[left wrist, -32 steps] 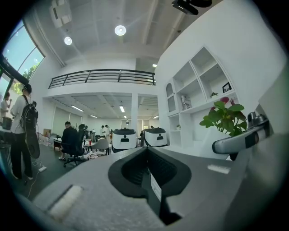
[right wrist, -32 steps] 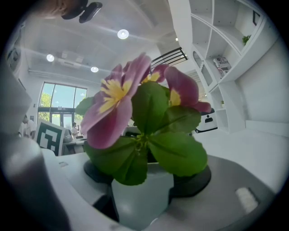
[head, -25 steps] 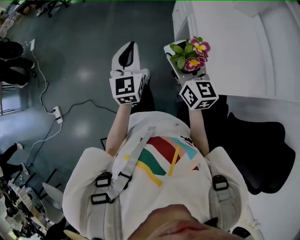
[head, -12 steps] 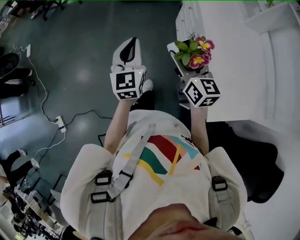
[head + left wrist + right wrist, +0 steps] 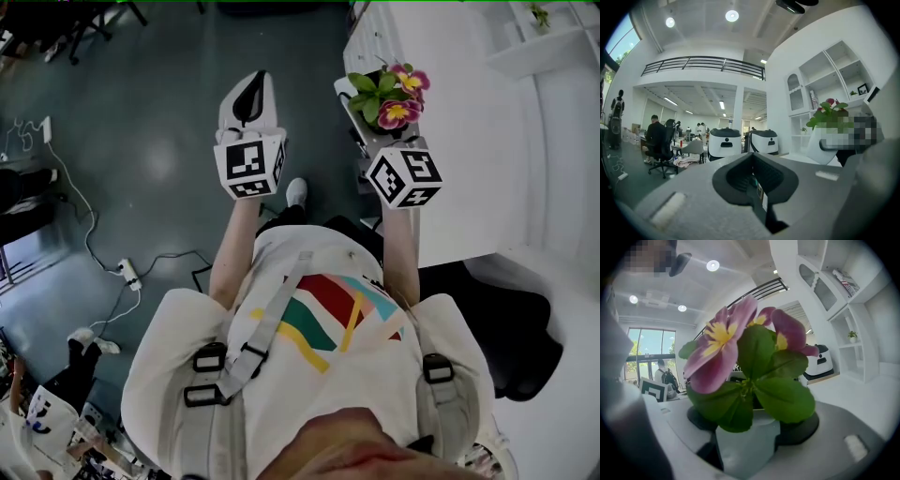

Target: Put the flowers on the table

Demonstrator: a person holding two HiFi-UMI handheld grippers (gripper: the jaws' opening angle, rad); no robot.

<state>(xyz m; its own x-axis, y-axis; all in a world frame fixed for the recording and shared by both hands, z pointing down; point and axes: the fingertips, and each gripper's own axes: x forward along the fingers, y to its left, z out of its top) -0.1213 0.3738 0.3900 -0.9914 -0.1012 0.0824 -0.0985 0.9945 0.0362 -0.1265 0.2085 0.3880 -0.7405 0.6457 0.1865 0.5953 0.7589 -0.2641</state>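
A small white pot (image 5: 747,446) of pink and yellow flowers (image 5: 740,348) with green leaves sits between the jaws of my right gripper (image 5: 750,437), which is shut on it. In the head view the flowers (image 5: 396,96) are upright at the near left edge of the white table (image 5: 459,141), with the right gripper (image 5: 375,131) under them. My left gripper (image 5: 248,103) hangs over the dark floor to the left, jaws together and empty. In the left gripper view, its jaws (image 5: 757,183) meet, and the flower pot (image 5: 825,140) shows at the right.
White shelving (image 5: 548,42) with a tiny plant stands at the table's far right. A black chair (image 5: 497,319) is by the person's right side. Cables and a power strip (image 5: 128,274) lie on the floor. Two white robots (image 5: 724,143) and seated people are further off.
The person has stepped forward: the floor and cables slid back in the head view. The right gripper with the pot has come closer to the table's edge. The left gripper stays level beside it.
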